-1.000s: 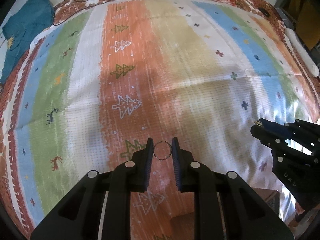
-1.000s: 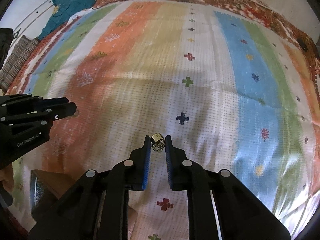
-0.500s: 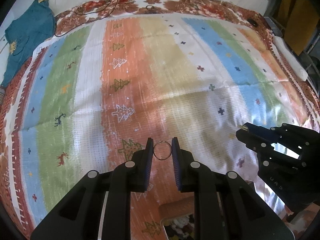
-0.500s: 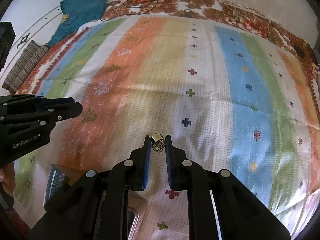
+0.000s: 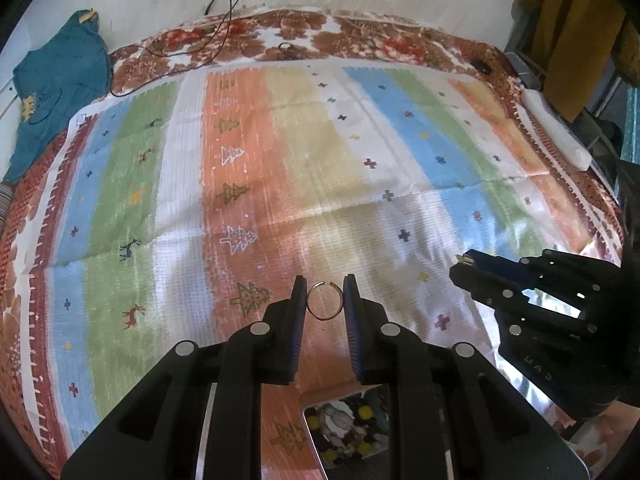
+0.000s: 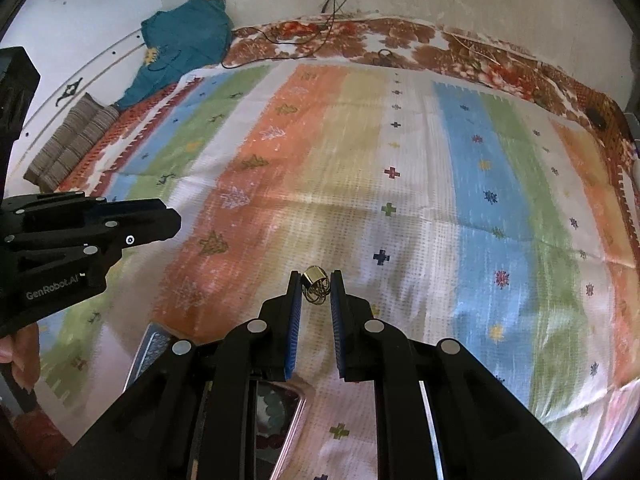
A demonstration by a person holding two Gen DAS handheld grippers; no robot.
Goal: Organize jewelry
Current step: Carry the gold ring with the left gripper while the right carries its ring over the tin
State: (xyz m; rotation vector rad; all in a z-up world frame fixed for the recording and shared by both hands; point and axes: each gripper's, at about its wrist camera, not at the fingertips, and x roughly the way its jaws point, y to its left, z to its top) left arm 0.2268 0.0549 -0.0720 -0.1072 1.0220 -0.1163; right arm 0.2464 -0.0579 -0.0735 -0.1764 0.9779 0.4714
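My left gripper (image 5: 324, 300) is shut on a thin open silver ring (image 5: 325, 301), held above a striped bedspread (image 5: 280, 160). My right gripper (image 6: 316, 284) is shut on a gold ring with wire loops (image 6: 315, 282), also held in the air. The right gripper shows in the left wrist view (image 5: 520, 300) at the right; the left gripper shows in the right wrist view (image 6: 92, 236) at the left. A jewelry box with a shiny rim (image 5: 310, 432) lies below the left gripper, with small beads inside; its rim also shows in the right wrist view (image 6: 298, 408).
A teal garment (image 5: 56, 84) lies at the bed's far left corner. Black cables (image 5: 224, 28) run down the wall onto the bed. A white oblong object (image 5: 556, 136) lies at the right edge. A striped folded cloth (image 6: 68, 144) lies at the left.
Both grippers have risen and pulled back with their rings, so more of the bed and wall shows. The jewelry box has come into view beneath them.
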